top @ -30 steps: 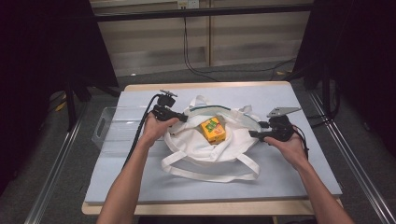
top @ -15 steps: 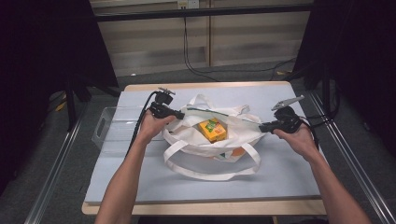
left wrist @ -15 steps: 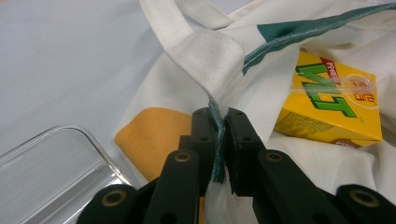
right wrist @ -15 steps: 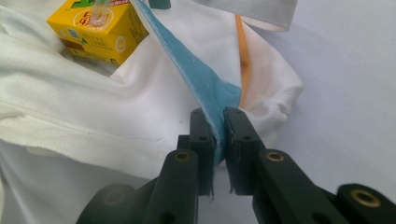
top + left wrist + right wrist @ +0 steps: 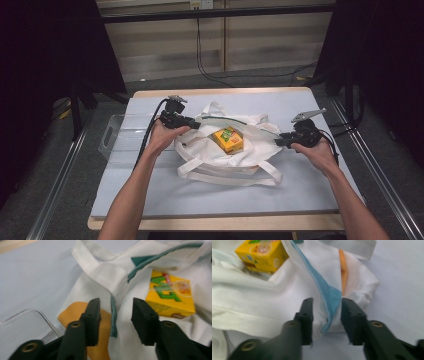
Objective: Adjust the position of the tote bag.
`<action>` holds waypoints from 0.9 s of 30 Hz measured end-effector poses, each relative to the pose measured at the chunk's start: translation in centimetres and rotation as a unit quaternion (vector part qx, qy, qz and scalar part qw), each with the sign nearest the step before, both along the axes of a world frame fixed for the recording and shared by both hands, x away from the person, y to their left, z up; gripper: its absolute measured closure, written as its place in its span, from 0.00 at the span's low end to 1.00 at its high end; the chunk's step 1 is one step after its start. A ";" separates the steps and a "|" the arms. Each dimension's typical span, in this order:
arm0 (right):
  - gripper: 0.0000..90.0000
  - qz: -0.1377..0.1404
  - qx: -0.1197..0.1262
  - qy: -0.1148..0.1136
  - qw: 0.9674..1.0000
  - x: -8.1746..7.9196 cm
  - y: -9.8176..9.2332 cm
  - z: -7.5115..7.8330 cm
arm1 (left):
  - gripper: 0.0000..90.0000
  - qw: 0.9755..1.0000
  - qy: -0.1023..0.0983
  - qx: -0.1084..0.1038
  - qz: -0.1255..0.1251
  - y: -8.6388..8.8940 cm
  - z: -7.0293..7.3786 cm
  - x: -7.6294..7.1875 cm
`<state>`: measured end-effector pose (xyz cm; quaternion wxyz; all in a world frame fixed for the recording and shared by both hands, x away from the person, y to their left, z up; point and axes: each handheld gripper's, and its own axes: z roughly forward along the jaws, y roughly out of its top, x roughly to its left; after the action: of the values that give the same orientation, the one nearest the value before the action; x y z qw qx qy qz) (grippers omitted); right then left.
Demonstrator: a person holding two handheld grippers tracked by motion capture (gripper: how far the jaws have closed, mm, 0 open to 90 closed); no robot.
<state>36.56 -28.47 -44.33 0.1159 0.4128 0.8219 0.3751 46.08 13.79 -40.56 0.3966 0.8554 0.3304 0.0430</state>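
Grey table: tote bag [image 5: 225, 155] rim between spread, just-opened hand-held grippers, left [image 5: 115, 315], right [image 5: 327, 315], seemingly unpinched.

One bag [image 5: 227, 150], one carton [image 5: 228, 139] (yellow), one tray [image 5: 120, 137].

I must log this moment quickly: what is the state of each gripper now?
Left gripper: open, jaws just been opening, the white bag rim between them, not pressed.
Right gripper: open, jaws just been opening, the bag's blue-lined edge between them.
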 end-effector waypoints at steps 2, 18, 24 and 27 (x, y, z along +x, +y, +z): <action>0.58 0.010 0.005 -0.014 1.000 0.0 0.3 0.6 | 0.54 1.000 -0.012 -0.010 -0.003 0.0 0.8 -0.6; 0.51 0.047 0.031 -0.071 0.996 0.7 3.4 3.1 | 0.59 0.990 -0.058 -0.055 -0.118 -2.1 3.1 -9.5; 0.52 0.071 0.026 -0.077 0.994 2.2 5.4 4.1 | 0.66 0.979 -0.055 -0.040 -0.191 -4.3 2.9 -13.0; 0.53 0.084 0.022 -0.072 0.994 3.3 6.6 4.2 | 0.61 0.975 -0.051 -0.026 -0.213 -5.5 2.5 -14.3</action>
<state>39.82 -21.91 -40.17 0.1336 0.3172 0.8347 0.4299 31.74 8.30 -38.10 0.4352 0.8921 0.1213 -0.0075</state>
